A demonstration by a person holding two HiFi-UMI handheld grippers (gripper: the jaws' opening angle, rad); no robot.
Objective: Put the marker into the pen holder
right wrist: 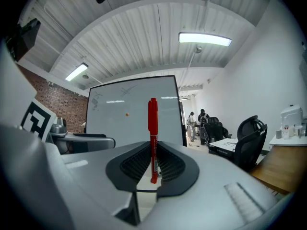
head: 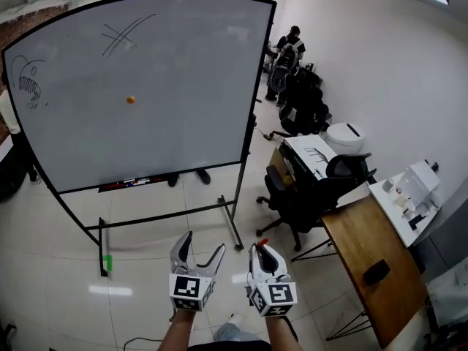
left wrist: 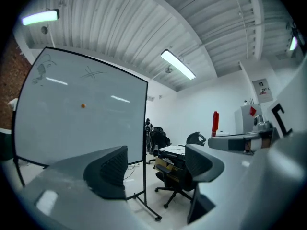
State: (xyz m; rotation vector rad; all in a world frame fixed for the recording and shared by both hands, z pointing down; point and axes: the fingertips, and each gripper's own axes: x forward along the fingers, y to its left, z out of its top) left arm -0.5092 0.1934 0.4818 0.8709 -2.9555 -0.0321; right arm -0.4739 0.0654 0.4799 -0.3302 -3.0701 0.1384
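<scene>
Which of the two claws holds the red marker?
The right claw: its jaws are shut on the red marker, which sticks out beyond them. The left claw is open and empty.

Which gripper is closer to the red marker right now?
Right. The right gripper is shut on the red marker, which stands up between its jaws; the left gripper is open and empty, beside it on the marker's left.

A large whiteboard (head: 139,86) on a black wheeled stand rises from the glossy white tiled floor (head: 146,258), with thin pen scribbles and a small orange dot (head: 130,99) on its face. To its right stand black office chairs (head: 292,199). A wooden worktop (head: 362,236) carries a small dark object (head: 376,271). A person (head: 291,44) stands far back. Strip lights (right wrist: 205,39) hang from the ribbed ceiling, and a brick wall (right wrist: 60,102) shows behind the board.
</scene>
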